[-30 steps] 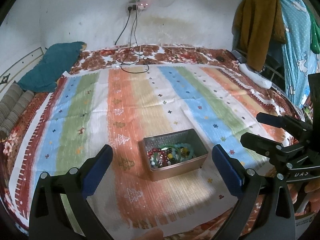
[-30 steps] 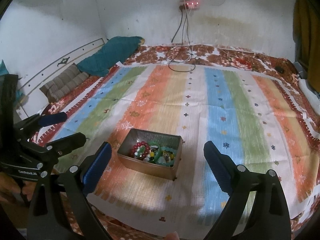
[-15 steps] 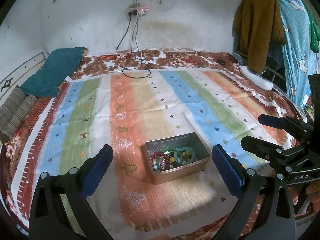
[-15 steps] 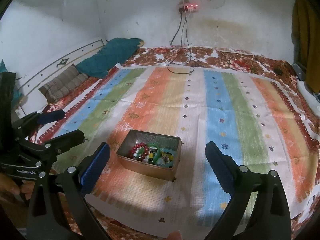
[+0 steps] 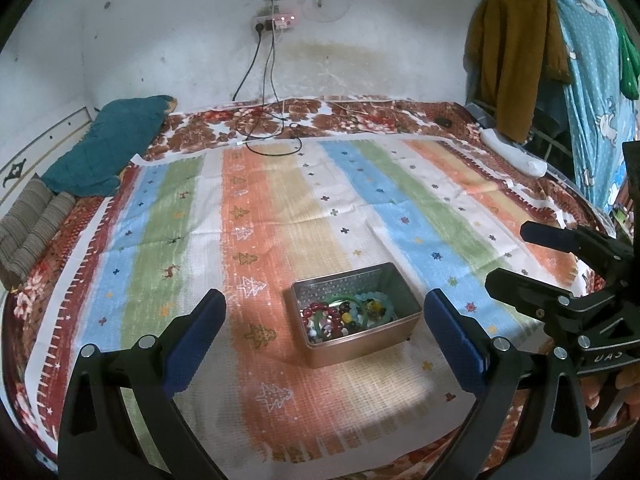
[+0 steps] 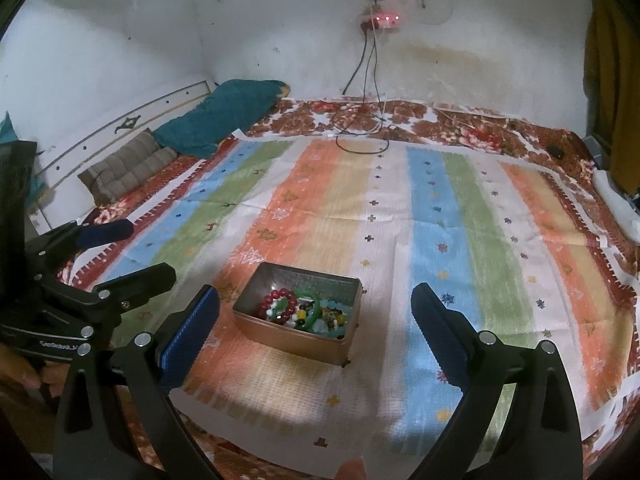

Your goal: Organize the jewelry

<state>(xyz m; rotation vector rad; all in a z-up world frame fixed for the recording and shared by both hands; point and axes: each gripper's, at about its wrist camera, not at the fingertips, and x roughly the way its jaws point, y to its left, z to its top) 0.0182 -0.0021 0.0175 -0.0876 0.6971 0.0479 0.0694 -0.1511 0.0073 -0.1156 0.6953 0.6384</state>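
Striped bed cover unchanged; both hand-held grippers, left and right, wide open, empty, drifted back slightly; tin of beads untouched.

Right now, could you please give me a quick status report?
Left hand-held gripper open, empty. Right hand-held gripper open, empty. Beaded jewelry heaped in metal tin. Nothing in the way.
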